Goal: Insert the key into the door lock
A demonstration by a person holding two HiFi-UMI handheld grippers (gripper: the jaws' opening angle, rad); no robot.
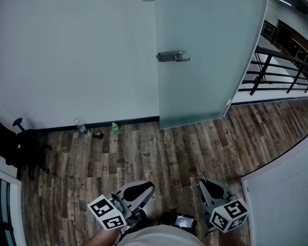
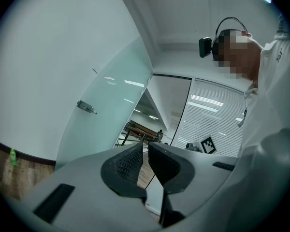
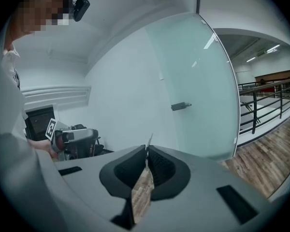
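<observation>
A frosted glass door stands ahead with a metal lever handle at its left edge; I cannot make out a keyhole. Both grippers are held low and close to the body, far from the door. My right gripper is shut on a thin metal key, whose blade pokes up from between the jaws, with the handle well beyond it. My left gripper is shut with nothing in it. The handle shows small and far to the left in that view.
A white wall runs left of the door. At its foot lie a clear bottle, a small dark item and a green object. A black chair stands at left, a black railing beyond the door, a white slatted panel at right.
</observation>
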